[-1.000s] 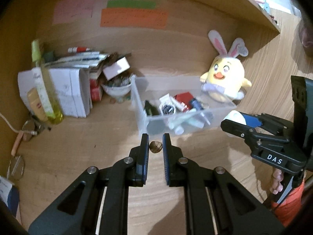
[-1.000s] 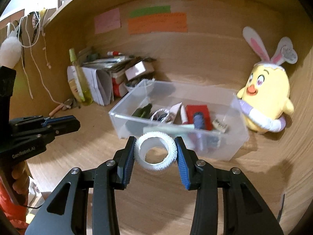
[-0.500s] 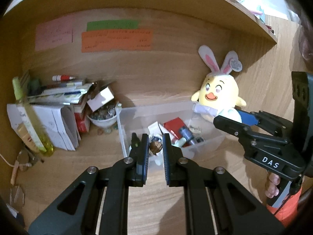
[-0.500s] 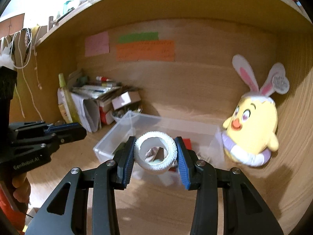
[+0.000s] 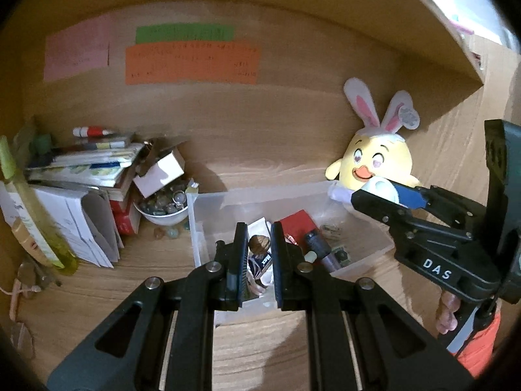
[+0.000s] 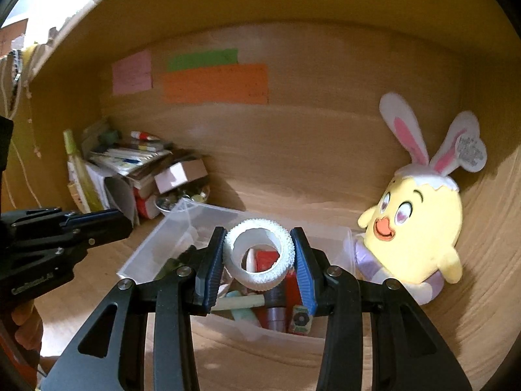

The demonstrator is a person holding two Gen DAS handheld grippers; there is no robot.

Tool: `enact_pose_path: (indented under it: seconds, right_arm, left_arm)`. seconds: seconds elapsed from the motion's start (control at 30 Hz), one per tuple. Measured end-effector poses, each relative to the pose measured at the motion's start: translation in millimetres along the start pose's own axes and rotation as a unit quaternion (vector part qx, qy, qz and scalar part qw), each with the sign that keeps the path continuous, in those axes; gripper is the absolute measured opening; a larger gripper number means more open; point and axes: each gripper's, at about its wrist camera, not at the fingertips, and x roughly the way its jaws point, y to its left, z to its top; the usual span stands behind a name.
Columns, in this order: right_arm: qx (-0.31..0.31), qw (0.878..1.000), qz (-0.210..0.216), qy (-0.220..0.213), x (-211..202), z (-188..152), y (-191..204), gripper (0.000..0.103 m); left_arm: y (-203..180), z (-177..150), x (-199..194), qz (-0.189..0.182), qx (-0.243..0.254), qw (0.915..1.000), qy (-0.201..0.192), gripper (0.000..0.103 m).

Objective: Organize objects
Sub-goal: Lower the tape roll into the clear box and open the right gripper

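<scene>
Clear plastic bin (image 5: 208, 224) below both | left gripper (image 5: 257, 244) pinching brown nut (image 5: 259, 243) | right gripper (image 6: 259, 254) clamping white ring (image 6: 259, 254) | lower inside walls before releasing, one at a time

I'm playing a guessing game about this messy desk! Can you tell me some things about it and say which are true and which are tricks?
1. The right tool holds a white ring. True.
2. The left tool is wide open and holds nothing. False: it is shut on a small brown nut-like thing.
3. The yellow plush chick wears bunny ears. True.
4. The clear plastic box has nothing in it. False: it holds several small things, among them something red.
5. The orange paper is stuck above the green paper. False: the green one is above the orange one.
</scene>
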Motion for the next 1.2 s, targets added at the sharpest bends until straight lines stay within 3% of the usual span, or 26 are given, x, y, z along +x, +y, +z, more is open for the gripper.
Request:
enact_pose_path:
  seconds: [0.57,0.9,0.97,1.03,1.2]
  right_arm:
    - [0.007,0.995,-0.001,0.102,76.1,-34.9,-10.4,0.037]
    - [-0.007,0.992,-0.007,0.123,89.6,-39.8,-3.9,0.037]
    - [-0.010,0.991,-0.005,0.131,92.9,-40.8,-1.8,0.038]
    - [-0.009,0.991,-0.004,0.132,93.2,-40.6,-0.9,0.047]
    - [-0.011,0.993,-0.007,0.118,84.3,-37.0,-0.2,0.052]
  left_arm:
    - [0.9,-18.2,68.8,-0.001,0.020,0.9969,0.076,0.013]
    - [6.9,-23.4,76.2,-0.008,0.014,0.9966,0.080,0.013]
    - [9.9,-23.4,75.8,-0.008,0.008,0.9966,0.082,0.021]
    - [12.1,-22.8,73.9,-0.008,0.002,0.9968,0.079,0.034]
    - [14.5,-18.4,63.8,-0.010,-0.002,0.9978,0.066,0.041]
